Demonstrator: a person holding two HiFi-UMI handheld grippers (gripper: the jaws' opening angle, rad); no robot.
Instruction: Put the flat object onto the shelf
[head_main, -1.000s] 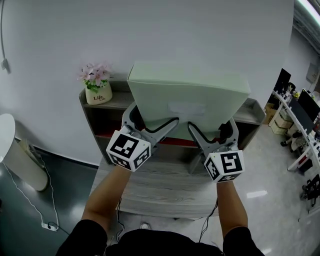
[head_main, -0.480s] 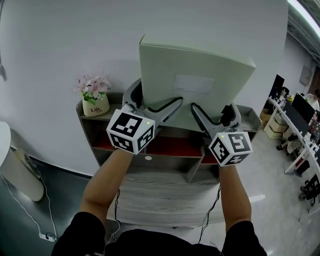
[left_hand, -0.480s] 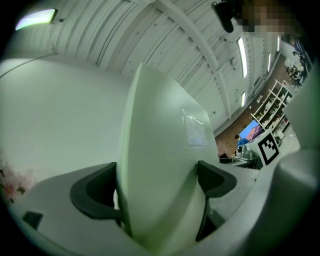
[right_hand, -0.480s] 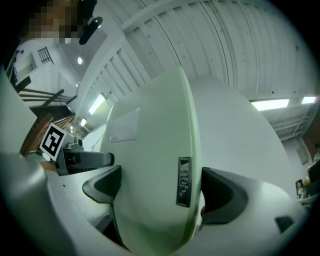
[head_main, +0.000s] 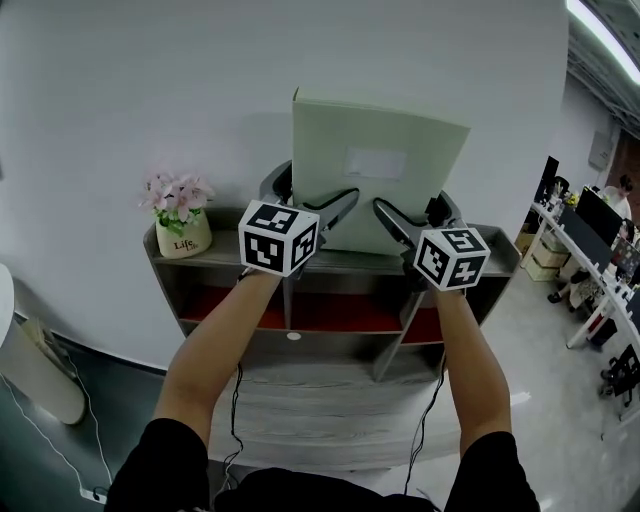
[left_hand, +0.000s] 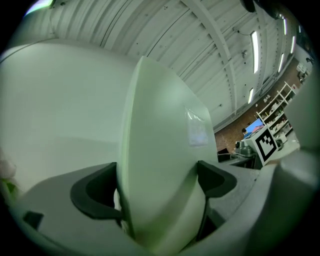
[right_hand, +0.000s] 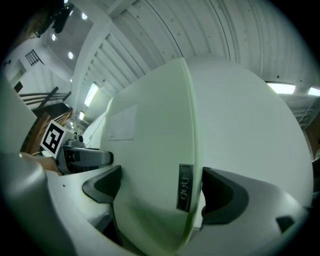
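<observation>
Two grippers on one pale green file box (head_main: 380, 175): left gripper (head_main: 308, 202) pinching its lower left edge, right gripper (head_main: 415, 215) pinching its lower right edge. Each pair of jaws pressed against the two broad faces, the box filling the whole gap between them.

Held upright above the top board of the grey shelf (head_main: 215, 262), the broad face with the white label (head_main: 375, 163) turned toward the head camera, the back close to the white wall (head_main: 150, 90). Bottom edge hidden behind the grippers, so contact with the shelf top impossible to tell. Small grey badge (right_hand: 184, 186) low on the box near its spine edge, sitting between the right gripper's jaws.

At the left end of the shelf top, well apart from the box: cream pot (head_main: 184, 240) marked "Life", holding a bunch of pink flowers (head_main: 176, 190). Under the shelf top: open compartments with a red inner lining (head_main: 320, 315), split by upright dividers. In front of the shelf and lower down: grey wood-grain desk (head_main: 320, 395). Far off to the right of the shelf: monitors (head_main: 600, 215) in a row.
</observation>
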